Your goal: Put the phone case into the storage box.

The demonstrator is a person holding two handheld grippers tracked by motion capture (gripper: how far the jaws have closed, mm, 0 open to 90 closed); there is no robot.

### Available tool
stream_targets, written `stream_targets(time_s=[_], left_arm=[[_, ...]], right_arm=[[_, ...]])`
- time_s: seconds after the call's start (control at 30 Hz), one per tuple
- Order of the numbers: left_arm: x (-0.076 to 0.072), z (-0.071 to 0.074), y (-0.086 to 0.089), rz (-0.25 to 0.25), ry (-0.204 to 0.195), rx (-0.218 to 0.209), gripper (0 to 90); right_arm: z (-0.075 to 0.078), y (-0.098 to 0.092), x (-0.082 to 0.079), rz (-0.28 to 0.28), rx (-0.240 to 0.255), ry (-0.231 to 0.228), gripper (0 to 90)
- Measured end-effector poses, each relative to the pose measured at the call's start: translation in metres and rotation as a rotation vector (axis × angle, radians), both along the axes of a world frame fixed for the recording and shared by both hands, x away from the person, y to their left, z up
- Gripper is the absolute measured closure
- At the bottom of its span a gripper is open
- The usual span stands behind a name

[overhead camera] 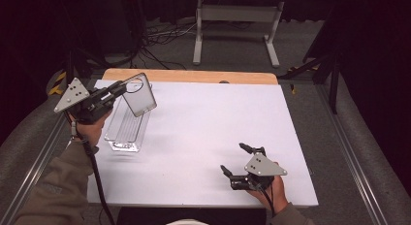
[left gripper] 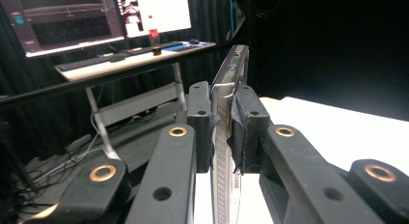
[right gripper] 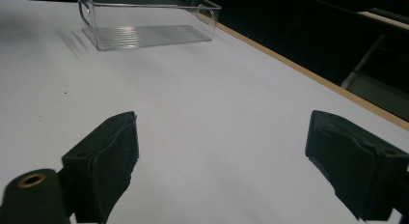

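Clear lid (overhead camera: 139, 95) | lifted over white table (overhead camera: 203, 133) | dark room, grey floor (overhead camera: 232, 45)

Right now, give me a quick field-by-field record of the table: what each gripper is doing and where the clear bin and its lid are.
left gripper: shut on clear lid, edge-on between its pads, held above the bin
right gripper: open, holding nothing, low at near right of table
clear bin: on table's left side, uncovered
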State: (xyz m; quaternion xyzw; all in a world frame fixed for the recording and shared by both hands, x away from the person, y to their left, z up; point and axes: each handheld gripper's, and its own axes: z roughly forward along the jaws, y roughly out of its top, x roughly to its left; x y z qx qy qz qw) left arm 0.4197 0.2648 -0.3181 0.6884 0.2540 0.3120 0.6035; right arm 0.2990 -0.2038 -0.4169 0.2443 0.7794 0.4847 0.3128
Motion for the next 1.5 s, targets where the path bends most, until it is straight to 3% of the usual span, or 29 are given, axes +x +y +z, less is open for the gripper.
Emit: stream_targets(time_s=[0.33, 0.47, 0.83, 1.17, 1.3, 1.5], left_arm=[[0.014, 0.000, 0.009, 0.043, 0.014, 0.016, 79.9], [0.022, -0.001, 0.012, 0.061, 0.025, 0.023, 79.9], [0.053, 0.002, 0.007, 0.086, 0.043, 0.090, 79.9], [0.083, -0.009, 0.004, 0.105, 0.071, 0.104, 79.9], [0.093, -0.013, 0.009, 0.121, 0.085, 0.133, 79.9], [0.105, -0.020, 0.016, 0.131, 0.092, 0.127, 79.9]], right_arm=[[-0.002, -0.002, 0.003, -0.007, 0.005, 0.016, 14.0], [-0.002, -0.003, 0.002, -0.019, 0.007, 0.001, 14.1], [-0.005, -0.004, 0.005, -0.026, 0.000, 0.010, 15.0], [-0.004, -0.006, 0.008, -0.046, 0.022, -0.010, 16.0], [-0.007, -0.007, 0.012, -0.050, 0.020, 0.004, 16.2], [-0.008, -0.006, 0.013, -0.056, 0.019, 0.006, 16.5]])
